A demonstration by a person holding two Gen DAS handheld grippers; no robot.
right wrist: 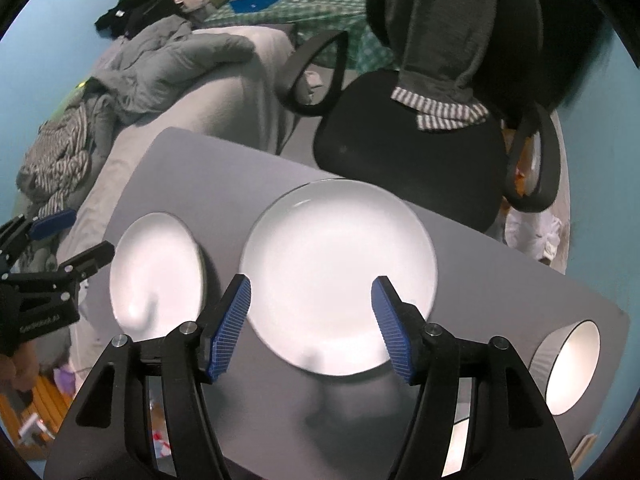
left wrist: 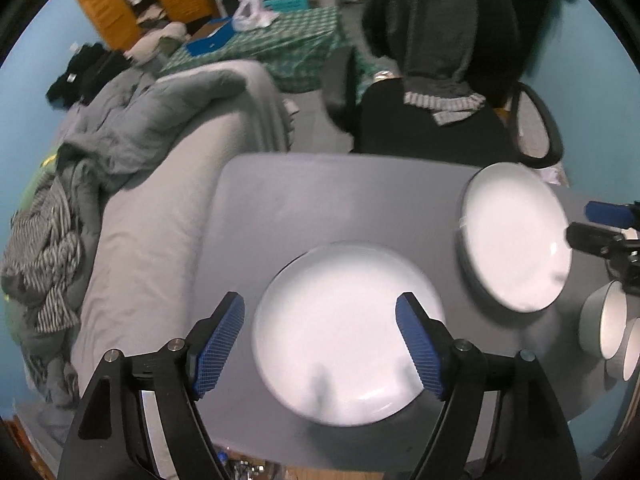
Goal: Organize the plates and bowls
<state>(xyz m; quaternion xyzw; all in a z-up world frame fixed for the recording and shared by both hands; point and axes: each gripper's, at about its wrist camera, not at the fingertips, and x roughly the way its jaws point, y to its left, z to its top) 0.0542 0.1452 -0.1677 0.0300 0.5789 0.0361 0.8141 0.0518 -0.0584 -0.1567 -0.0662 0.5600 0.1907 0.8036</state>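
Two white plates lie flat on the grey table. My left gripper is open and hovers above the left plate, with nothing between its blue pads. Above the right plate my right gripper stands open and empty. The left wrist view shows that right plate with the right gripper at its far edge. The right wrist view shows the left plate and the left gripper beside it. Two grey bowls with white insides sit at the table's right end.
A black office chair with a grey hoodie over its back stands at the table's far side. A bed with rumpled grey bedding runs along the left. The table's near edge lies just below the plates.
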